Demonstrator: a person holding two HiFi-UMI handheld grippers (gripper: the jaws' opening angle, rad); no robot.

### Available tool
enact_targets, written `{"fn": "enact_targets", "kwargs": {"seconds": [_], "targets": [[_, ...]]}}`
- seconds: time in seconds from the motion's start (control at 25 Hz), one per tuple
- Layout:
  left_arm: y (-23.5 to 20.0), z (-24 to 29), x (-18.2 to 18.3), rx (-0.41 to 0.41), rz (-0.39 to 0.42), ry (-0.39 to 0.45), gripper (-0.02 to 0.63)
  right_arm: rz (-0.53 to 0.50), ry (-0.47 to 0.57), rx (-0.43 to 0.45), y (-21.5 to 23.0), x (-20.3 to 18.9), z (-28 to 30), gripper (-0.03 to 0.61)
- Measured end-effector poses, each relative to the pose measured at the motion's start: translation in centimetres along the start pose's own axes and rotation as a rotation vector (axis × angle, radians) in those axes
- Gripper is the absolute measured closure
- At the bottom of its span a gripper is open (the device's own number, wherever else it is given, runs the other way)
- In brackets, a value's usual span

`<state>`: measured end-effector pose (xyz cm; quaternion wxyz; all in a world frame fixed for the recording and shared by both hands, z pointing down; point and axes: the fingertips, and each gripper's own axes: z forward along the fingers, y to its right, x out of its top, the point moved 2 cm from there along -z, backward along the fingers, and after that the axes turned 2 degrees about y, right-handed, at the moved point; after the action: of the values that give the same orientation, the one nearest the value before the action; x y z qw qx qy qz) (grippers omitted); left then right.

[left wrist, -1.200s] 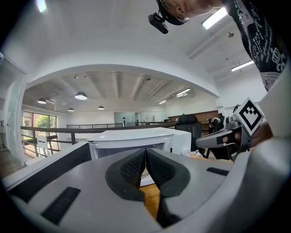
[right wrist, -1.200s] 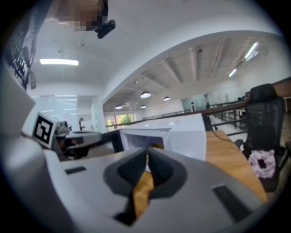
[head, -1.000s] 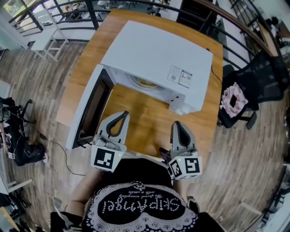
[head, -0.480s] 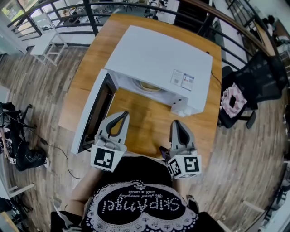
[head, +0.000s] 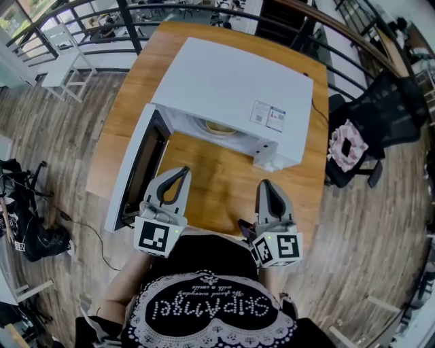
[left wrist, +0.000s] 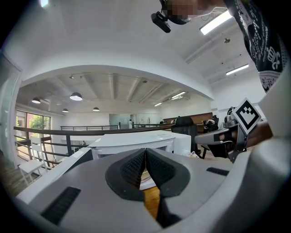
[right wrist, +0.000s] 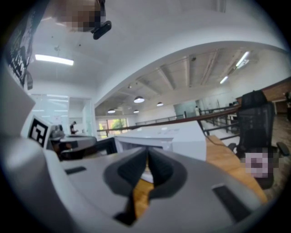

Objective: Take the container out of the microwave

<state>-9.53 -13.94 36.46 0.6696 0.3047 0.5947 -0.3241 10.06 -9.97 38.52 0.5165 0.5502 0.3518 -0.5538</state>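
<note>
A white microwave (head: 231, 85) stands on the wooden table (head: 217, 183), its door (head: 136, 170) swung open to the left. Inside the cavity a pale round container (head: 221, 127) shows only partly under the top edge. My left gripper (head: 182, 171) is shut with nothing in it and hovers over the table near the open door. My right gripper (head: 266, 185) is also shut and empty, in front of the microwave's right corner. In the left gripper view the pads (left wrist: 136, 166) meet, with the microwave (left wrist: 136, 139) ahead. The right gripper view shows the same, with the microwave (right wrist: 173, 136) beyond its closed pads (right wrist: 159, 166).
A black office chair (head: 367, 129) carrying a pink and white item (head: 346, 146) stands right of the table. A dark railing (head: 129, 20) runs behind it. A black bag (head: 30, 231) lies on the floor at the left. A cable (head: 319, 109) hangs by the microwave's right side.
Both grippers stay where they were, still shut. Only the head camera's aim has shifted a little.
</note>
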Motion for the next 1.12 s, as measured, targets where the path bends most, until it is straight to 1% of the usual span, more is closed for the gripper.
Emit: {"fn": "enact_targets", "kwargs": {"seconds": [0.32,0.48,0.56,0.68,0.72,0.76,0.92,1.12], "targets": [[-0.3,0.3,0.3,0.003,0.036,0.002,0.586,-0.005,0.006,-0.013,0.8,0.1,-0.5,0.543],[-0.5,0.9,-0.2,-0.029,0.092,-0.060,0.584,-0.003,0.012,-0.020,1.2,0.2,-0.6,0.543],[-0.7,1.2,-0.3,-0.046,0.125,-0.077,0.583,0.001,0.012,-0.024,1.3,0.1,-0.7,0.543],[-1.1,1.7,-0.1,-0.051,0.131,-0.088,0.577,0.001,0.007,-0.036,1.6,-0.1,-1.0,0.543],[-1.2,1.9,0.0,-0.058,0.147,-0.088,0.551,0.003,0.006,-0.042,1.7,-0.2,-1.2,0.543],[-1.3,2.3,0.1,-0.067,0.166,-0.087,0.541,0.006,0.007,-0.049,1.9,-0.3,-1.3,0.543],[-0.9,3.8,0.6,-0.106,0.218,-0.079,0.532,0.015,0.004,-0.086,2.5,-0.6,-1.7,0.543],[-0.2,5.9,0.0,-0.179,0.237,-0.104,0.503,0.025,0.018,-0.114,2.9,-0.5,-2.0,0.543]]}}
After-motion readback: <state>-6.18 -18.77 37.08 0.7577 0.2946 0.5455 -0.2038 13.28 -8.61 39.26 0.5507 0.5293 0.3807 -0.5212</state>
